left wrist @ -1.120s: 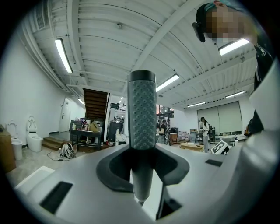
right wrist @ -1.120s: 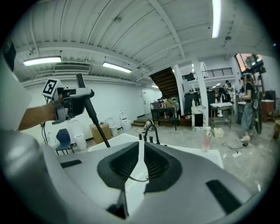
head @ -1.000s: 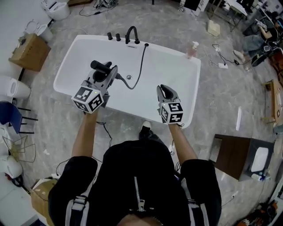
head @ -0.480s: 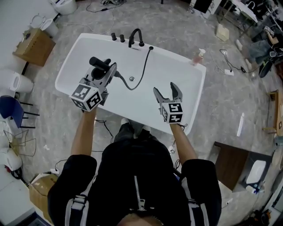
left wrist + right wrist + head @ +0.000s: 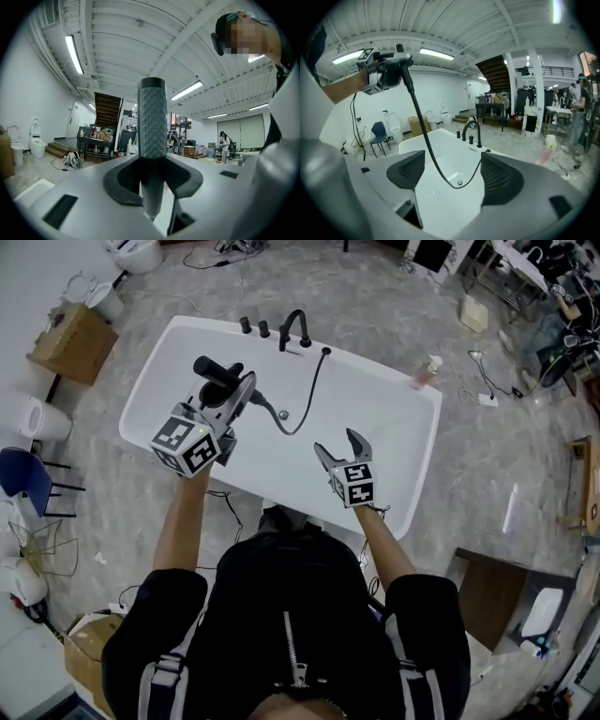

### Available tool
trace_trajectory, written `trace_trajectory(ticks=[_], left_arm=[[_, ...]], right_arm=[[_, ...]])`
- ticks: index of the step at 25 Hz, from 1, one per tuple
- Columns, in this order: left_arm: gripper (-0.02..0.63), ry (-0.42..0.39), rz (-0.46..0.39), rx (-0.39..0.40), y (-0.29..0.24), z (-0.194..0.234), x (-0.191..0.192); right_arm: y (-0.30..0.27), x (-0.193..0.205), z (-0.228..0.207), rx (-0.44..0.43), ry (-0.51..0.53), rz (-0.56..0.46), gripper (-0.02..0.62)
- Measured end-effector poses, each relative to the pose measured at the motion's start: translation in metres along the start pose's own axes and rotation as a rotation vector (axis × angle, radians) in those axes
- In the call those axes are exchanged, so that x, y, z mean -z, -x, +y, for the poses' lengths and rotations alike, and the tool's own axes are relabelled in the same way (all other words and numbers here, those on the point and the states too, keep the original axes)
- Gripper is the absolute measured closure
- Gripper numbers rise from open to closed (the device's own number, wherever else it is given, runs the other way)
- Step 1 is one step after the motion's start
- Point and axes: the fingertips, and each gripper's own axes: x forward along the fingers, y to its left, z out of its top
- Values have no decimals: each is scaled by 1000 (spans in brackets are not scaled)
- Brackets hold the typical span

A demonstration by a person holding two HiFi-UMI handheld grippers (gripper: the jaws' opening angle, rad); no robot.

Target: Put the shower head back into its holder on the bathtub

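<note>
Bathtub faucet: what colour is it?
The faucet is black; the head view shows it best.

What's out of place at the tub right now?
The shower head is off its holder: the left gripper is shut on it above the bathtub, and its black hose sags in a loop into the basin. Nothing spilled or damaged shows.

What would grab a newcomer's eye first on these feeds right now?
The white bathtub fills the middle of the head view. Over its left half the left gripper is shut on the shower head, whose black hose droops into the tub and rises to the far rim by the faucet. The right gripper hangs near the front rim; its jaws have just been opening and stand wide, nothing between them.
</note>
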Motion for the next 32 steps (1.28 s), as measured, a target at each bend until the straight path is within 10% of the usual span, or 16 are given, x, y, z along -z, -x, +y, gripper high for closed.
trace_trajectory(ticks=[12,32], left_arm=[[479,-10,-62,-13,20,13,-78],[477,-43,-146,-171,113,45,-155]], right_arm=[[-119,37,79,-216,104,204,255],[-264,60,142,-189,154,309,367]])
